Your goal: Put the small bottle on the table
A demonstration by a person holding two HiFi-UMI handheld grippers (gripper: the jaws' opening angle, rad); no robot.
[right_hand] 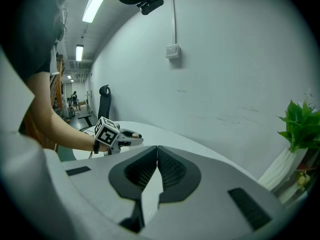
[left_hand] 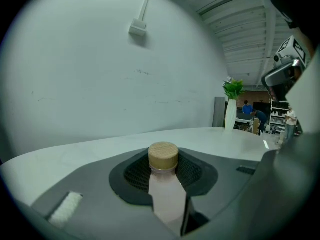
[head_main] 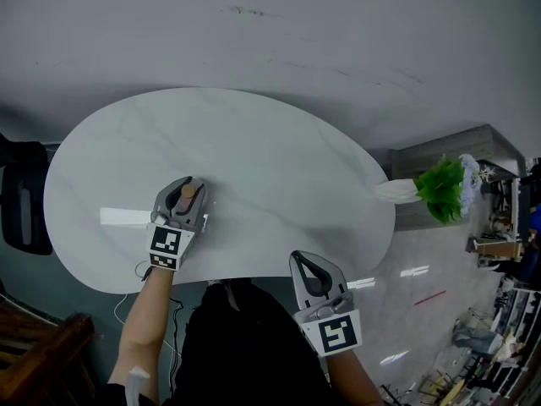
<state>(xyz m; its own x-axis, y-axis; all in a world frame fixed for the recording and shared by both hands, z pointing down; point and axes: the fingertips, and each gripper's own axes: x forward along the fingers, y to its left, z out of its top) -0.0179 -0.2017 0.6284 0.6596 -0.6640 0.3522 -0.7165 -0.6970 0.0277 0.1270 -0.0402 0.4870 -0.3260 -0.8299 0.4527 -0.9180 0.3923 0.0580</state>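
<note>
My left gripper (head_main: 184, 186) hovers over the near left part of the white oval table (head_main: 254, 142), shut on a small bottle (head_main: 188, 194). In the left gripper view the bottle (left_hand: 165, 189) stands upright between the jaws, pale pink with a tan cap. Whether its base touches the tabletop (left_hand: 215, 136) is hidden. My right gripper (head_main: 309, 265) hangs just off the table's near edge, in front of the person's body, jaws shut with nothing between them (right_hand: 157, 151). The right gripper view also shows the left gripper (right_hand: 120, 134) over the table.
A black chair (head_main: 24, 197) stands at the table's left end. Right of the table, a green plant in a white vase (head_main: 439, 189) stands by a grey cabinet (head_main: 478, 142). A bright white strip (head_main: 125, 217) lies on the tabletop left of my left gripper. A pale wall runs behind.
</note>
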